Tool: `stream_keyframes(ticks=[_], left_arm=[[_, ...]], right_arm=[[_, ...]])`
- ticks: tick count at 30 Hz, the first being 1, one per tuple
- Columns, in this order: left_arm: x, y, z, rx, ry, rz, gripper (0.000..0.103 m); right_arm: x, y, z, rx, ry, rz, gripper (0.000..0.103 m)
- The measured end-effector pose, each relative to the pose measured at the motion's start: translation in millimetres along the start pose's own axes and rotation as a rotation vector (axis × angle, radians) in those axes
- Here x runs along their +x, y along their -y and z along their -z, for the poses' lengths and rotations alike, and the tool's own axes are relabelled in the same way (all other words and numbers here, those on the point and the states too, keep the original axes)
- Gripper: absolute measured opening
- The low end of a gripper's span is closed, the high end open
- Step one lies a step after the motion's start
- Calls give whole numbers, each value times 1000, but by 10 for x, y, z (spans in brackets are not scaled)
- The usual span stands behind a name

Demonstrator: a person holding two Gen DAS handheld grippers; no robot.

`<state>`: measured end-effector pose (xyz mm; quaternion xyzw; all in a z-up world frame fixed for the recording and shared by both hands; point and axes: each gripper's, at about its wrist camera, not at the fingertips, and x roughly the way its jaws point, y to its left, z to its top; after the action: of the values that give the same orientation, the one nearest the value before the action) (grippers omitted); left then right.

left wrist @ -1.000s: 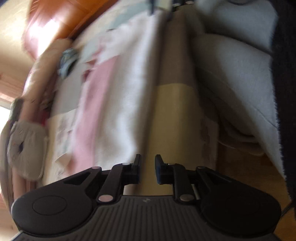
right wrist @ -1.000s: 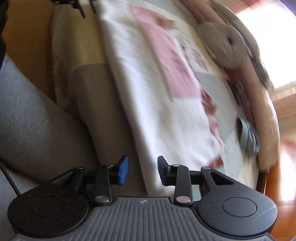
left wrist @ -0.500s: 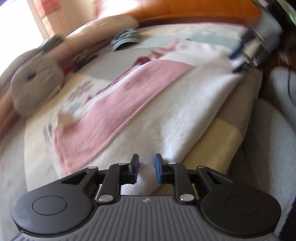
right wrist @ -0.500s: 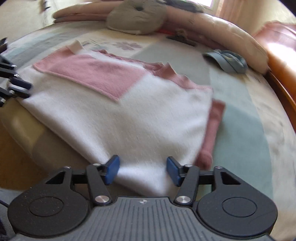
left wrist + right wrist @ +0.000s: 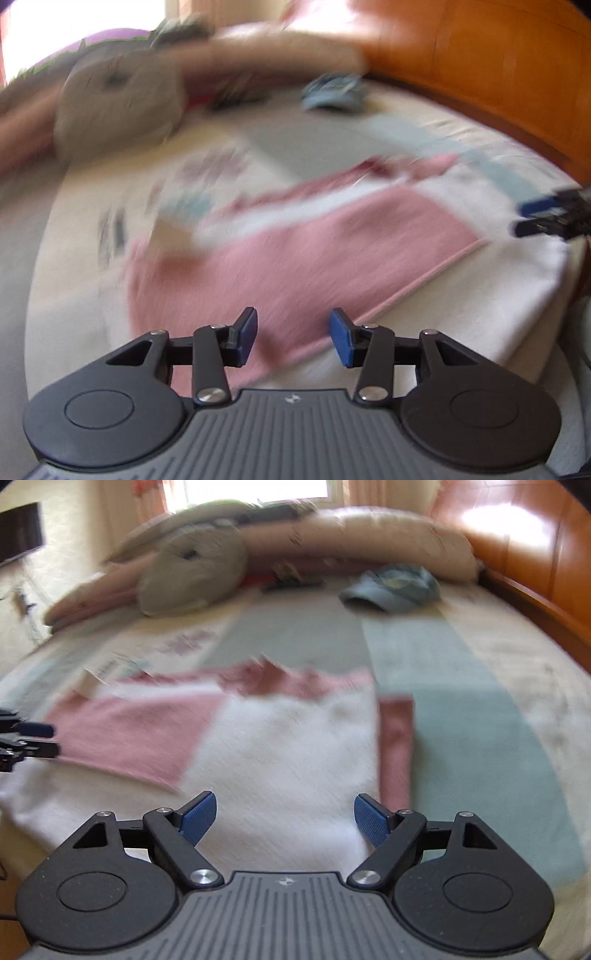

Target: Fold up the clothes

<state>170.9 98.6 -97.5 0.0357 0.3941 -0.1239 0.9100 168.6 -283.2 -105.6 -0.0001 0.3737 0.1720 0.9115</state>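
Observation:
A pink-and-white sweater [image 5: 303, 266] [image 5: 280, 753] lies flat on the bed, a pink sleeve folded across its white body. My left gripper [image 5: 293, 334] hovers over the pink sleeve near the sweater's near left edge; its jaws are opening and hold nothing. My right gripper [image 5: 284, 818] hangs over the white body near the front hem, jaws opening wide, nothing between them. The right gripper's blue fingertips [image 5: 535, 218] show at the right edge of the left wrist view. The left gripper's fingertips [image 5: 33, 738] show at the left edge of the right wrist view.
The bed [image 5: 461, 686] carries a striped cream, grey and pale green cover. A blue cap [image 5: 395, 589] and a round grey cushion [image 5: 192, 572] lie at the far side before long beige pillows [image 5: 369, 535]. An orange wooden headboard [image 5: 535, 554] runs along the right.
Both views have rolled from sideways to upright. Both grippers went from nearly shut to open and moved in over the sweater from the bed's edge.

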Motion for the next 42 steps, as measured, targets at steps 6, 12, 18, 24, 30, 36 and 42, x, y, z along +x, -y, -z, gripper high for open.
stream_keyframes(ticks=[6, 12, 18, 24, 30, 36, 42], left_arm=[[-128, -185, -196, -44, 42, -17, 54], [127, -271, -518, -71, 65, 65, 61], [456, -492, -460, -95, 25, 5, 67], [401, -442, -648, -62, 10, -31, 64], [498, -184, -958, 34, 27, 179, 74], [1125, -296, -1061, -26, -59, 165, 71], [821, 11, -1238, 36, -32, 249, 75]], right_arm=[[-36, 79, -157, 17, 22, 22, 90], [321, -5, -670, 22, 68, -52, 92], [1031, -98, -857, 11, -8, -15, 92], [1098, -107, -917, -8, -6, 17, 97], [516, -124, -703, -1, 55, 8, 100], [397, 66, -347, 88, 13, 84, 103], [161, 72, -191, 125, 32, 95, 103]])
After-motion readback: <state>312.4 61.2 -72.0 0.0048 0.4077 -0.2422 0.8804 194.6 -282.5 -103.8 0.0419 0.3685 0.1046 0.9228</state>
